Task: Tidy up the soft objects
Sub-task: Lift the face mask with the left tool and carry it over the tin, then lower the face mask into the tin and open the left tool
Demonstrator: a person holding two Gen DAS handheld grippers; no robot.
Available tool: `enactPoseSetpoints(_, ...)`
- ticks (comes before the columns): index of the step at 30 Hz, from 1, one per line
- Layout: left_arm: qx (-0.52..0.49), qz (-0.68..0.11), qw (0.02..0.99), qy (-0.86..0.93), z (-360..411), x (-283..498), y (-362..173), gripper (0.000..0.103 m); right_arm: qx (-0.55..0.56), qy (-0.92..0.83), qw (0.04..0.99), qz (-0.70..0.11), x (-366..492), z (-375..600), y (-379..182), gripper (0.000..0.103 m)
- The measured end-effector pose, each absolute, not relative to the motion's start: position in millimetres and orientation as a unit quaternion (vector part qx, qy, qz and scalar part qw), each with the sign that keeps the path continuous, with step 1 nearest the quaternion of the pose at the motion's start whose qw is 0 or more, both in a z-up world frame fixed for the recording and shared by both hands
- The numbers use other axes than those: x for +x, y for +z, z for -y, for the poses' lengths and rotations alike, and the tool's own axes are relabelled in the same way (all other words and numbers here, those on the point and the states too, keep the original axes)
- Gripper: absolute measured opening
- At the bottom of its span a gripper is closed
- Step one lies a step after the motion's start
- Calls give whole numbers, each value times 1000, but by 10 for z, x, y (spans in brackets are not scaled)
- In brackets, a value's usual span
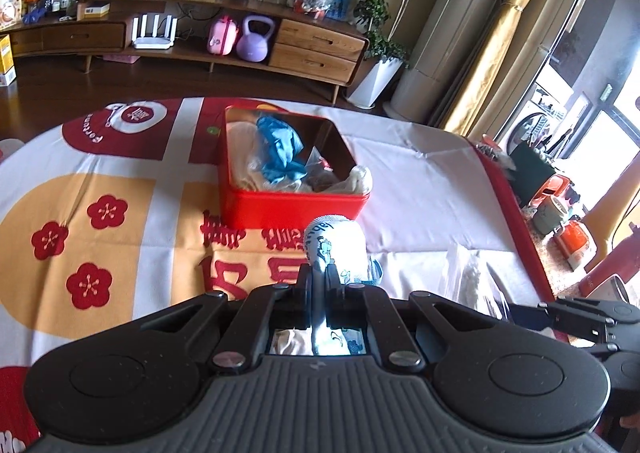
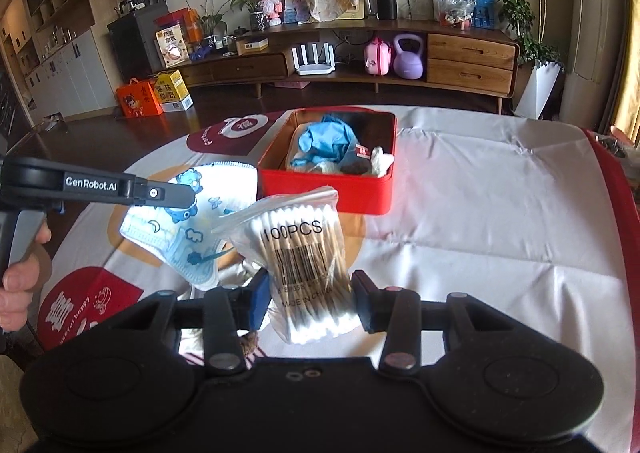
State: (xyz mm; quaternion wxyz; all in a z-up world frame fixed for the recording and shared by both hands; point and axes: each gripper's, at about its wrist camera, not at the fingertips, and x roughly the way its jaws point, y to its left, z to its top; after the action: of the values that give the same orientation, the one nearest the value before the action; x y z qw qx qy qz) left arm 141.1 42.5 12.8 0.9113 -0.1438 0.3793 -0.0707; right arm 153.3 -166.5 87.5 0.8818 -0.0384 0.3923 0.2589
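Much of each view is blocked by the black body of the tongs filling the lower third of the frame. In the left wrist view, the lower end of the face mask disappears behind the fingers and shows only as a bright strip through a small gap in the body. At the right edge of that view the bag of cotton swabs is a pale, glary blur, and the right tongs are cut off by the frame. The contents of the red tin are a jumble: blue gloves lie on top, with white cloth and something dark beneath that cannot be made out.

The left tongs are clenched on the face mask, a white one printed with blue cartoon bears, which stands up from the fingertips at lower centre, just below the tin's near wall. In the right wrist view the left tongs reach in from the left edge with the mask hanging under the tip, above the patterned tablecloth. A hand grips the handle at the left edge.

The right tongs grasp the clear bag of cotton swabs, marked 100PCS, at centre frame, pads pressed on both sides. The bag rises up to overlap the near wall of the red tin.
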Motion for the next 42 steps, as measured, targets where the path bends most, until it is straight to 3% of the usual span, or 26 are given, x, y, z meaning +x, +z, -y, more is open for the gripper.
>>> enactPoseSetpoints(14, -127, -347, 927, -66, -488, 1851, 485, 6, -44, 253, 897, -360, 2103, 1557, 1189, 42)
enactPoseSetpoints(27, -114, -329, 936, -42, -547, 2442, 513, 6, -47, 240, 899, -364, 2691, 1335, 1017, 42)
enactPoseSetpoints(42, -103, -331, 938, -10, -627, 3181, 197, 6, -36, 220, 894, -389, 3350, 1106, 581, 42)
